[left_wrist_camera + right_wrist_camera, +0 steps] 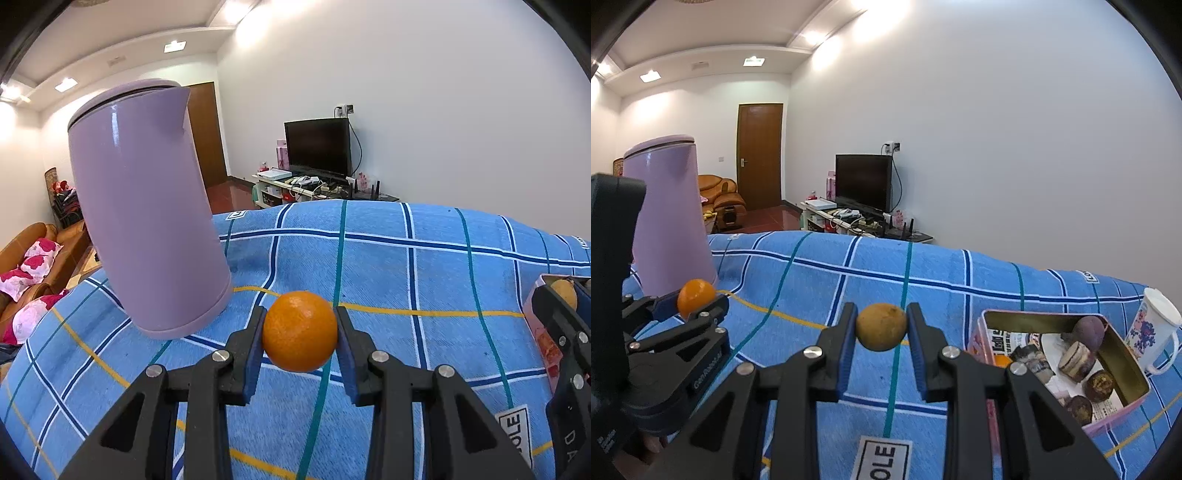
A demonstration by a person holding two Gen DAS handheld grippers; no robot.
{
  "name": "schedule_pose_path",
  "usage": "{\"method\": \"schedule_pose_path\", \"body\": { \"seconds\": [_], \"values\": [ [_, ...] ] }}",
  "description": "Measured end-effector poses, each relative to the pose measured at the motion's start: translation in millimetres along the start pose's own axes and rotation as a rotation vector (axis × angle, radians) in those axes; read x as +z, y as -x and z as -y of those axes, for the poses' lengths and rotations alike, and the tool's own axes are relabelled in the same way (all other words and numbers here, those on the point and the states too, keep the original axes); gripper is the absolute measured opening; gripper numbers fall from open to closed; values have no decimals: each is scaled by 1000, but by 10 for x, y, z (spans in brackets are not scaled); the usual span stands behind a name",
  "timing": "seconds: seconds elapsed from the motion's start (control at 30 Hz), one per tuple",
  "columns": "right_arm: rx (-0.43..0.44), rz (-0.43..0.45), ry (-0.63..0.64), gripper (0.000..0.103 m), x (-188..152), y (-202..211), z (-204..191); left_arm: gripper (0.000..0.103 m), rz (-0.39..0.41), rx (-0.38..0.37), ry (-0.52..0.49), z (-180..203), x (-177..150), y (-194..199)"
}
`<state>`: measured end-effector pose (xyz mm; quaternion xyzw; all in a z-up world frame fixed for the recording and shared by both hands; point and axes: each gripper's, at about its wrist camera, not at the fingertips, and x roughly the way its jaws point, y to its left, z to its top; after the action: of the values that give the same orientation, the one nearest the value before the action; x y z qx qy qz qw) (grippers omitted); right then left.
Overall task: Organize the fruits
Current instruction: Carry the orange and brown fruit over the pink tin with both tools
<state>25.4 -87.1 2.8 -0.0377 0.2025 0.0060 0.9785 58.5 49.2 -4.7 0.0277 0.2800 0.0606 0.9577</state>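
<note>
My left gripper (pixel 300 332) is shut on a bright orange (pixel 300 331) and holds it just above the blue checked cloth (pixel 406 273). It also shows in the right wrist view (pixel 698 295), left of the right gripper. My right gripper (pixel 881 326) is shut on a dull yellow-brown fruit (pixel 881 326) above the cloth. A pink tin box (pixel 1108 417) lies to its right, holding several dark purple and brown fruits (pixel 1089 330) and an orange piece (pixel 1001 360). In the left wrist view the right gripper (pixel 565 306) and its fruit (pixel 564 291) sit at the far right.
A tall lilac jug (pixel 147 221) stands on the cloth, just left of and behind the left gripper. A white printed cup (pixel 1154 328) stands right of the tin. Beyond the table are a TV stand (pixel 317 184), a door and sofas.
</note>
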Motion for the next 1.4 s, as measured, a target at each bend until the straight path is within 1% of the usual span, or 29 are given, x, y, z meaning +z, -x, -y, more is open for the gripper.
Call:
{"method": "schedule_pose_path", "body": {
  "seconds": [0.47,0.93,1.4],
  "values": [
    [-9,-3,2,30,-73,161,47,38,21,-29,4,54,-118,242],
    [-7,4,24,30,-176,357,90,38,22,-48,2,115,-183,367],
    [-8,-8,14,30,-194,420,174,38,34,-53,-12,202,-230,468]
  ]
}}
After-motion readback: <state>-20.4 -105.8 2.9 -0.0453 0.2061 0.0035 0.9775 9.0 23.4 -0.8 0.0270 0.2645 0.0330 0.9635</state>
